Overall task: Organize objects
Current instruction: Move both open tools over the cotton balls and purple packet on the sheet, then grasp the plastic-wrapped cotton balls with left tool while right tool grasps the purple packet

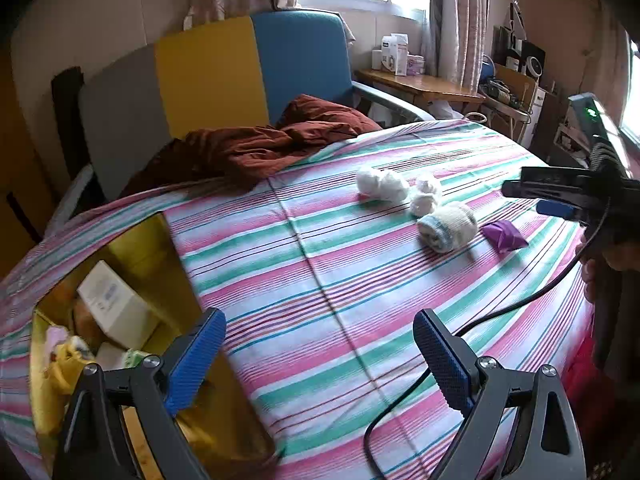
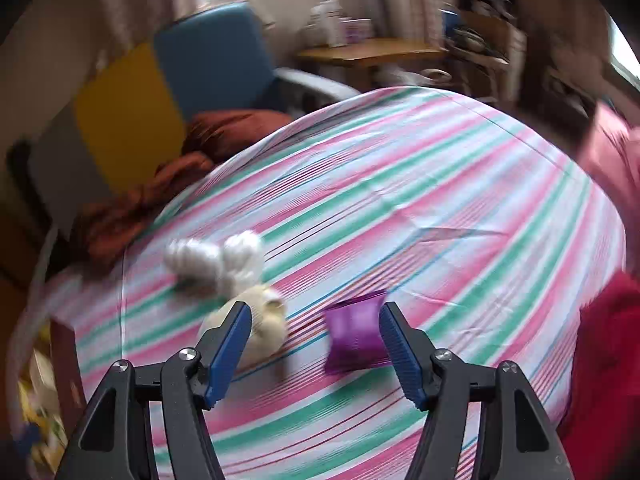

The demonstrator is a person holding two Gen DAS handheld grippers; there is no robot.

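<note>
On the striped bed (image 1: 340,280) lie two white sock balls (image 1: 382,184), a cream rolled sock with a blue cuff (image 1: 448,226) and a purple packet (image 1: 503,236). My left gripper (image 1: 320,340) stands open and empty over the sheet, beside a yellow box (image 1: 152,240) that holds a white carton and other small things. My right gripper (image 2: 316,332) hovers open above the purple packet (image 2: 354,334), which shows between the fingers, nearer the right one, with no pad pressing on it. The cream sock (image 2: 264,320) lies just behind the left finger. This view is blurred.
A crumpled rust-brown blanket (image 1: 256,148) lies at the head of the bed, below a grey, yellow and blue headboard (image 1: 208,76). A black cable (image 1: 500,312) trails across the sheet. A wooden table (image 1: 420,84) with boxes stands by the window. Red cloth (image 2: 608,340) lies at the bed's right edge.
</note>
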